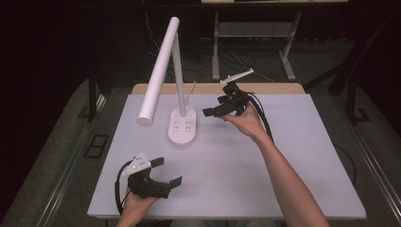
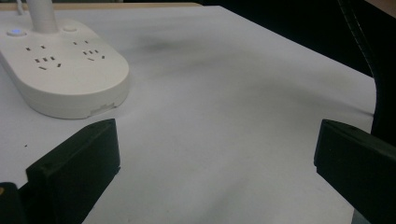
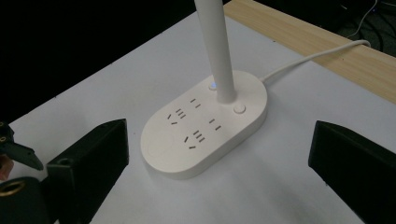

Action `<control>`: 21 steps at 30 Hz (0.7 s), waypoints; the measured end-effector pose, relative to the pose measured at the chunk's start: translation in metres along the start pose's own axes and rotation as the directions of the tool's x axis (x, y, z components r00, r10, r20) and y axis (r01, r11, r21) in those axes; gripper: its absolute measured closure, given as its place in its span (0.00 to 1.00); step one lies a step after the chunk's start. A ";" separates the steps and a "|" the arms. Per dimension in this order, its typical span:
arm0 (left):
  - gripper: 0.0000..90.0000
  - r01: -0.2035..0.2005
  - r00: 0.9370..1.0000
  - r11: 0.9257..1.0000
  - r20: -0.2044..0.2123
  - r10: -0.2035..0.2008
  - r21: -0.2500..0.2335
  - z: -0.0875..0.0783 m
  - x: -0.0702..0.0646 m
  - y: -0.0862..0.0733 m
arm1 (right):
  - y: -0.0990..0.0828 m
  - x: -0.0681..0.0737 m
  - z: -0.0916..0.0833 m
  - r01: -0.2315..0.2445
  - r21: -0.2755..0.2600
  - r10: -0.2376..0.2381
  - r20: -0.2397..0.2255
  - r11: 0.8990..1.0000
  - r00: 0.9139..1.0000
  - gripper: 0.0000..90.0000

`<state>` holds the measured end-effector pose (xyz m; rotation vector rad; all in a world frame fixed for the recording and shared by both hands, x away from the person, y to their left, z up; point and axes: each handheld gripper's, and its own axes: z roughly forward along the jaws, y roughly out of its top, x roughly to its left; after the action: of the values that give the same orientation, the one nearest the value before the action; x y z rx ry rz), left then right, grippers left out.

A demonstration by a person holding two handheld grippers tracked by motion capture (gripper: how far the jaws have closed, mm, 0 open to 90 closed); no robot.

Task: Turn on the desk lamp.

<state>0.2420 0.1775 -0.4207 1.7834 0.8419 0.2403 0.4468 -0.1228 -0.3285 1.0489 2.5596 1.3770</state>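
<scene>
Nearest, the black left hand-held gripper (image 1: 169, 172), jaws wide and empty, rests low over the white table sheet (image 1: 293, 156); beyond, the black right hand-held gripper (image 1: 211, 112), equally wide, faces the white oval-based desk lamp (image 1: 182, 125), seemingly to reach its buttons.

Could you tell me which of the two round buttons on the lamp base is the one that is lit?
It is the button at the pole's left in the right gripper view, glowing blue. The larger plain white button on the pole's other side is unlit. Both sit on the lamp base.
</scene>
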 end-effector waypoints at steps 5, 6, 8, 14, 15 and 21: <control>0.00 -0.001 1.000 1.000 0.000 0.001 -0.001 -0.001 0.000 0.000 | 0.008 -0.003 0.008 -0.007 -0.007 0.007 0.000 1.000 1.000 0.05; 0.00 -0.003 1.000 1.000 0.000 0.003 -0.001 -0.001 0.000 0.000 | 0.010 -0.004 0.010 -0.011 -0.010 0.011 -0.002 1.000 1.000 0.05; 0.00 -0.004 1.000 1.000 -0.001 0.004 0.000 -0.001 0.000 0.000 | 0.012 -0.005 0.014 -0.010 -0.007 0.010 -0.002 1.000 1.000 0.05; 0.00 0.001 1.000 1.000 0.002 -0.001 -0.006 -0.001 0.000 0.000 | 0.018 -0.007 0.027 -0.017 -0.011 0.017 -0.011 1.000 1.000 0.05; 0.00 0.001 1.000 1.000 0.002 -0.001 -0.006 -0.001 0.000 0.000 | 0.019 -0.008 0.029 -0.017 -0.015 0.017 -0.013 1.000 1.000 0.05; 0.00 0.007 1.000 1.000 0.007 -0.007 -0.009 -0.002 0.001 0.000 | 0.023 -0.011 0.038 -0.025 -0.026 0.024 -0.018 0.999 1.000 0.07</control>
<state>0.2417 0.1797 -0.4201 1.7715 0.8404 0.2334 0.4807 -0.0932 -0.3364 1.0726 2.5423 1.4276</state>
